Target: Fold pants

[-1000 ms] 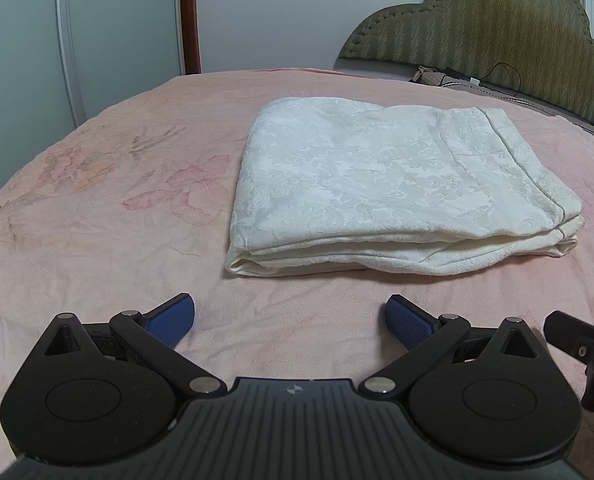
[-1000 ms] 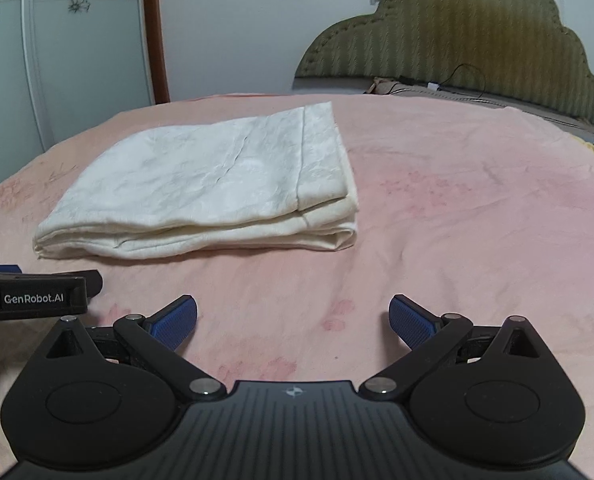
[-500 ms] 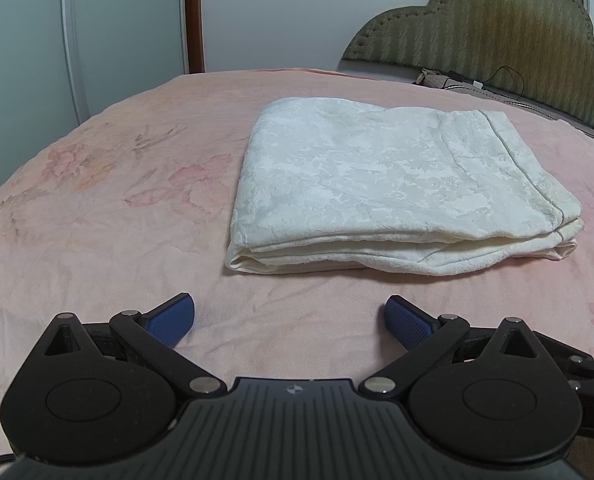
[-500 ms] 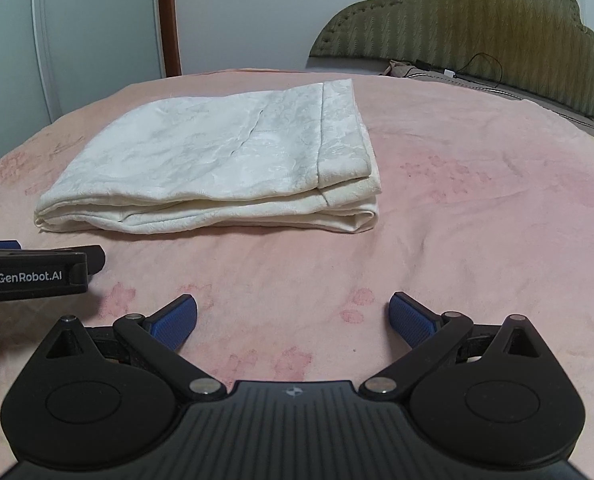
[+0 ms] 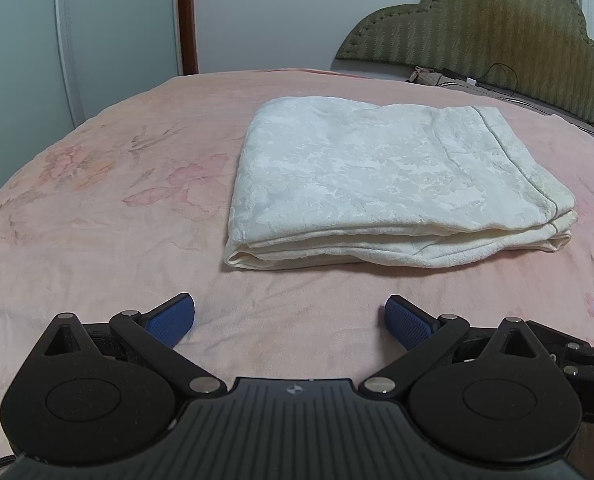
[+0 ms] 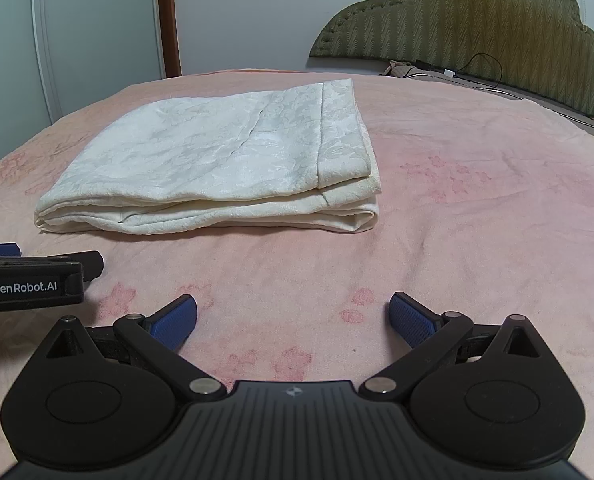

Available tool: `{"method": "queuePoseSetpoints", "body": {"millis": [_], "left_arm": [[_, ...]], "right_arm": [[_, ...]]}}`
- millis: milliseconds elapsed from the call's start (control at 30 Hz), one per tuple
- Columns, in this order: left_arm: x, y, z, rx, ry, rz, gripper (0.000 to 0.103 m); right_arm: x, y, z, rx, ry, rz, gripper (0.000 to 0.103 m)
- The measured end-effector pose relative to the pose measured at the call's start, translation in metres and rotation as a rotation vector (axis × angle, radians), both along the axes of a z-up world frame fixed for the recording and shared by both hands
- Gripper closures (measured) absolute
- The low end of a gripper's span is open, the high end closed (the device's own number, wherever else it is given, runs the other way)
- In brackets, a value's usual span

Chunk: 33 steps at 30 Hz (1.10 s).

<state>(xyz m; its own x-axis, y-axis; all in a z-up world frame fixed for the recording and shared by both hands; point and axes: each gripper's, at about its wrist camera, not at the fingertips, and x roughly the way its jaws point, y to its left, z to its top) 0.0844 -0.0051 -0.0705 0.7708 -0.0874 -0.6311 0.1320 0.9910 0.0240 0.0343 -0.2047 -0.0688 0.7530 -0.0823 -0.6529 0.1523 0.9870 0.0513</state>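
Pants (image 5: 393, 184) lay in a cream folded stack ahead of both claws, touching neither. The left claw (image 5: 290, 316) had its blue pads spread wide with nothing between them, low over the pink bedspread (image 5: 97, 248) on the near side of the pants. The right claw (image 6: 293, 316) was likewise spread and empty, also on the near side of the pants and just beside the left one, whose black body showed at the left edge of the right wrist view.

From the left wrist view the pants showed several layers stacked along the near edge, with a hemmed band at the right end. From the right wrist view that same band sat on top at the right end, and the layers looked roughly squared to one another. Judging by this, the folding appeared finished or nearly so, which would explain why both claws sat clear of the cloth rather than pinching a corner: there was no loose leg left to carry over.

Beyond the pants, the bedspread ran on to an olive quilted headboard (image 6: 457, 20), with a dark cable (image 6: 485, 68) trailing at its foot. A wardrobe door (image 5: 117, 20) stood to the left of the pants, past the bed's edge.
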Motion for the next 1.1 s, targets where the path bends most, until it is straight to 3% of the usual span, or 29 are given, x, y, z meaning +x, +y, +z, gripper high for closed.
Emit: {"method": "queuePoseSetpoints", "body": {"millis": [200,333,1100], "left_arm": [[-0.0016,0.0016,0.0002,-0.006,-0.007,-0.020,0.001],[-0.0024,-0.0006,-0.0004,0.004,-0.011,-0.013,0.001],[-0.0015,-0.0003,-0.0003,-0.005,0.000,-0.013,0.000]], "right_arm": [[-0.0036,-0.0040,0.0042,-0.020,-0.041,-0.035,0.000],[0.0033,-0.0029,0.0010,-0.024,0.005,-0.017,0.000],[0.0026,-0.0036,-0.0004,-0.008,0.002,-0.021,0.000]]}}
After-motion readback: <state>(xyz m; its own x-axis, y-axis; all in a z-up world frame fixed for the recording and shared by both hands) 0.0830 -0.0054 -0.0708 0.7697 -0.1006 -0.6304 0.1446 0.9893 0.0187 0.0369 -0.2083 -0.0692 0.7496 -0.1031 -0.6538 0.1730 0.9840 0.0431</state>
